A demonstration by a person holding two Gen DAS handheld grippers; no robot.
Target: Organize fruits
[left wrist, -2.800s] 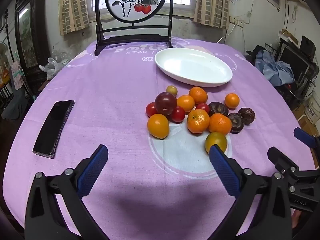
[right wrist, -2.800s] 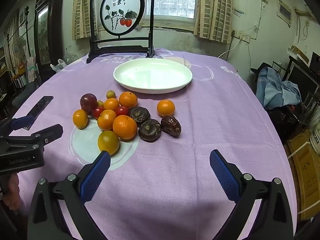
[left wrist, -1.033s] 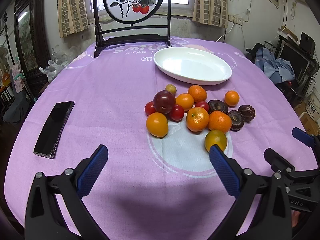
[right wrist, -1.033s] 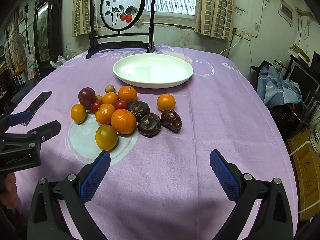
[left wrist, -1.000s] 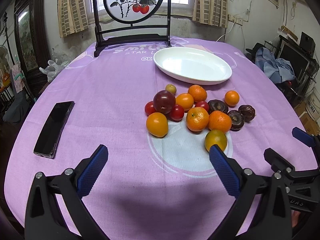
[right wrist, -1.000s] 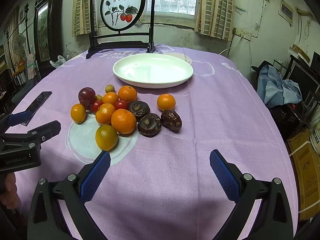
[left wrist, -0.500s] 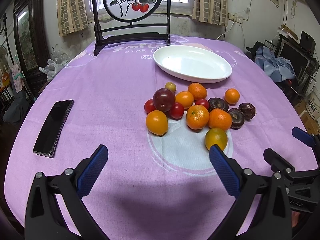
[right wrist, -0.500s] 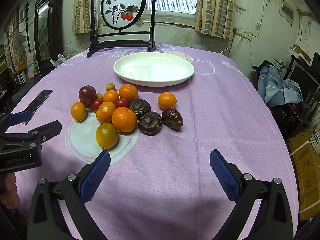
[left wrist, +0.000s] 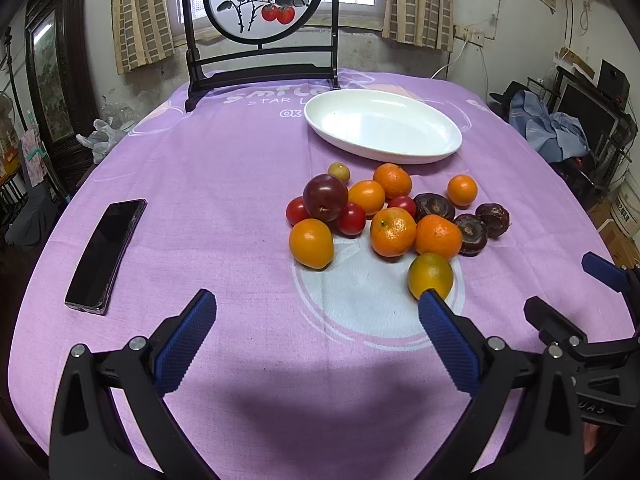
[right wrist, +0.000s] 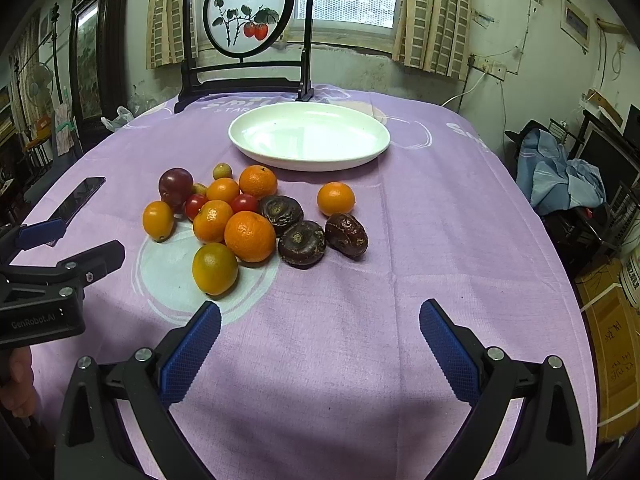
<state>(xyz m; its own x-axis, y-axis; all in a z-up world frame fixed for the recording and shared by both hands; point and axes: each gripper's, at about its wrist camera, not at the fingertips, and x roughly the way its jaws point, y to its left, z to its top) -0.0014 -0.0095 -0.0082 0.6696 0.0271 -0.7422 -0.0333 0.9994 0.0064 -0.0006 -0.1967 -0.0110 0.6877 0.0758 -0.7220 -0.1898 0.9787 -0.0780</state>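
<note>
A pile of fruit lies on the purple tablecloth: several oranges (left wrist: 393,231) (right wrist: 250,235), a yellow-green citrus (left wrist: 430,275) (right wrist: 215,268), a dark plum (left wrist: 325,197) (right wrist: 176,185), red cherry tomatoes (left wrist: 351,219), and three dark wrinkled fruits (left wrist: 472,233) (right wrist: 301,243). An empty white oval plate (left wrist: 440,152) (right wrist: 256,148) sits behind the pile. My left gripper (left wrist: 316,332) is open and empty, just short of the pile. My right gripper (right wrist: 320,340) is open and empty, in front of the dark fruits.
A black phone (left wrist: 103,252) (right wrist: 80,196) lies at the table's left. A round painted screen on a dark stand (left wrist: 262,76) (right wrist: 244,76) stands at the back edge. Blue cloth and clutter (right wrist: 560,176) lie beyond the right edge.
Both grippers have crept slightly forward toward the fruit pile. Both stay open. No fruit has moved.
</note>
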